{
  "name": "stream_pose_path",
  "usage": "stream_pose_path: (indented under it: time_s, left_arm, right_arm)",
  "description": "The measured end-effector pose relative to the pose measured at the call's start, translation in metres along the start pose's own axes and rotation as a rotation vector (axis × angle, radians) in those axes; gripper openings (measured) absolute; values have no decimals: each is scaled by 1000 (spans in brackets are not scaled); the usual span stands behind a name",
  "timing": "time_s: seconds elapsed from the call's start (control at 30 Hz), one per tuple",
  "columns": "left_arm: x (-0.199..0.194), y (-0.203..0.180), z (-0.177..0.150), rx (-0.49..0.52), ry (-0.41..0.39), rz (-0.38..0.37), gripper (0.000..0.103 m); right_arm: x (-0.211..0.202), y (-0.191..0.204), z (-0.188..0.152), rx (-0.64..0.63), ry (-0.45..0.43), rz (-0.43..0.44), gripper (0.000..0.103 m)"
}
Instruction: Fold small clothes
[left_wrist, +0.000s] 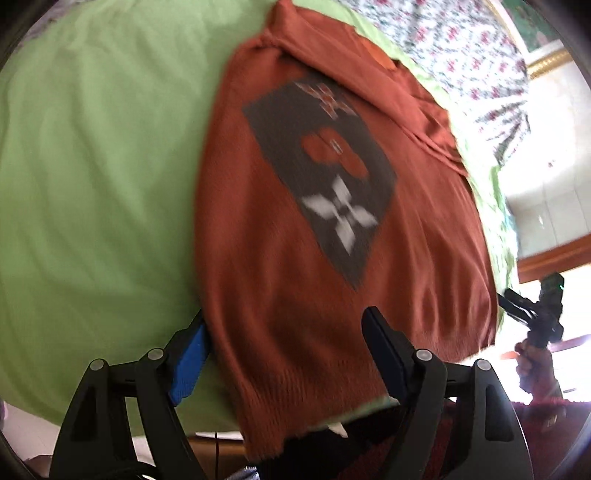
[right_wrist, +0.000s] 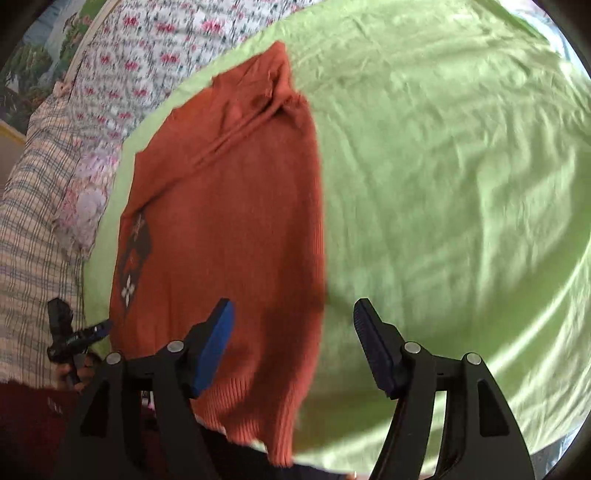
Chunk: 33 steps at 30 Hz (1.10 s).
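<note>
A small rust-orange knit sweater (left_wrist: 295, 280) with a dark diamond patch (left_wrist: 325, 170) lies on a green sheet (left_wrist: 92, 184), hem hanging over the near edge. My left gripper (left_wrist: 284, 328) is open over the hem, its left finger (left_wrist: 188, 365) beside the sweater's left edge. In the right wrist view the sweater (right_wrist: 229, 229) lies left of centre. My right gripper (right_wrist: 293, 314) is open above its right hem edge and holds nothing. Each gripper shows small in the other's view, the right (left_wrist: 517, 306) and the left (right_wrist: 96, 328).
The green sheet (right_wrist: 443, 184) covers the bed to the right of the sweater. Floral bedding (left_wrist: 461, 48) and a checked cloth (right_wrist: 33, 221) lie at the far side. A wooden frame (left_wrist: 554, 254) and bright floor show past the bed edge.
</note>
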<state>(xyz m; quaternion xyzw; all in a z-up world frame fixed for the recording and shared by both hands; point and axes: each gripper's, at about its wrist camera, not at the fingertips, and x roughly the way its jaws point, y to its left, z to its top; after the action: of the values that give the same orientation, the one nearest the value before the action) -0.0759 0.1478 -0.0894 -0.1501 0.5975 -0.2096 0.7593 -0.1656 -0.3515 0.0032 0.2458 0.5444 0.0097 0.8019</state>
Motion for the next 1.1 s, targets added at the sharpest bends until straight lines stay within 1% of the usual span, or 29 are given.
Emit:
stream_pose_path:
  time_s: [0.03, 0.1, 0.13, 0.17, 0.2, 0.23, 0.27, 0.3, 0.33, 0.37, 0.4, 0.43, 0.47, 0.5, 0.57, 0.63, 0.7, 0.73, 0.8, 0.87, 0.93, 1.0, 1.1]
  left_arm:
    - [-1, -1, -4, 10, 2, -5, 78]
    - [-1, 0, -9, 16, 1, -22, 77]
    - [-2, 0, -10, 14, -1, -29, 71]
    - [-2, 2, -10, 12, 0, -34, 60]
    - [-3, 5, -11, 9, 3, -41, 54]
    - [-3, 8, -11, 1, 8, -50, 44]
    - [-2, 11, -11, -8, 13, -60, 41]
    - [-2, 14, -11, -22, 15, -76, 40]
    - [-3, 19, -11, -42, 17, -104, 40]
    - [-4, 21, -11, -55, 18, -118, 40]
    - [-4, 23, -11, -63, 19, -129, 39]
    - [-4, 24, -12, -65, 19, -133, 39]
    - [-4, 25, -13, -61, 21, -136, 39]
    - [-4, 23, -13, -55, 25, -138, 39]
    - [-3, 22, -16, -42, 42, -148, 39]
    - [-2, 18, -19, -29, 54, -155, 38]
    - [-1, 14, -20, -7, 55, -118, 10]
    - [0, 12, -22, -6, 58, -105, 6]
    - [-3, 10, -23, 4, 40, -99, 6]
    - [-10, 5, -23, 16, 16, -100, 6]
    - [-20, 0, -19, 7, -12, -123, 5]
    - [-29, -4, -12, 2, -40, -149, 5]
    - [-42, -12, 5, 7, -88, -168, 5]
  right_arm:
    - [2, -1, -8, -8, 28, 10, 68]
    - [6, -3, -17, -16, 56, 47, 67]
    - [9, -2, -22, -22, 66, 86, 66]
    - [11, 0, -26, -29, 72, 113, 65]
    - [13, 3, -29, -37, 82, 144, 63]
    - [17, 6, -31, -44, 94, 177, 60]
    - [21, 8, -33, -52, 101, 191, 59]
    - [23, 9, -35, -57, 102, 192, 58]
    - [23, 8, -36, -60, 94, 186, 50]
    - [23, 4, -35, -44, 83, 181, 40]
    - [23, 0, -36, -27, 77, 183, 35]
    - [22, -6, -36, -2, 69, 183, 22]
    - [22, -12, -36, 19, 66, 176, 11]
    - [23, -14, -36, 30, 68, 169, 10]
    - [24, -17, -37, 44, 71, 187, 10]
    - [26, -15, -38, 42, 91, 201, 10]
    - [28, -14, -39, 26, 104, 204, 10]
    - [28, -13, -40, 20, 107, 208, 10]
    - [27, -10, -41, 4, 106, 209, 8]
    - [21, -9, -42, 13, 88, 238, 8]
    - [15, -6, -41, 24, 65, 272, 7]
    - [10, -3, -38, 39, 46, 299, 7]
    - [3, 2, -29, 70, 5, 351, 7]
